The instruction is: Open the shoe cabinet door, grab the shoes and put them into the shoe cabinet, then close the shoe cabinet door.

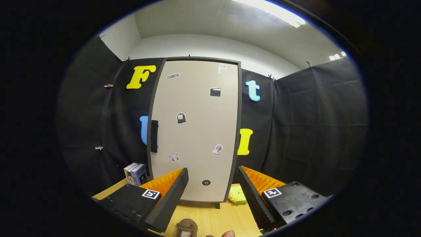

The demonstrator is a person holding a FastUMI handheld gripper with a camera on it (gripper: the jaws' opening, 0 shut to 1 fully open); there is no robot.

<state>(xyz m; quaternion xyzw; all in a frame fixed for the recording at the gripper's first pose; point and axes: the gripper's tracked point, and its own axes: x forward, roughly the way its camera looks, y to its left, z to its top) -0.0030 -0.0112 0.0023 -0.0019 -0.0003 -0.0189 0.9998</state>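
A tall beige shoe cabinet (197, 131) with a dark frame stands on the wooden table, straight ahead of my fingers. Its door is closed and carries several small stickers. A dark vertical handle (154, 136) sits on the door's left edge. My gripper (213, 174) is open, with the fingers spread wide and nothing between them; the cabinet's lower part shows in the gap. A small brown shoe (186, 227) lies on the table close below the fingers. A yellow-green soft object (237, 195) rests by the cabinet's lower right corner, partly hidden by the right finger.
A few books (135, 173) stand upright to the left of the cabinet's base. The wooden table (217, 217) runs from the cabinet toward me. A fingertip (227, 234) of a person shows beside the shoe. Black cloth walls close the booth on all sides.
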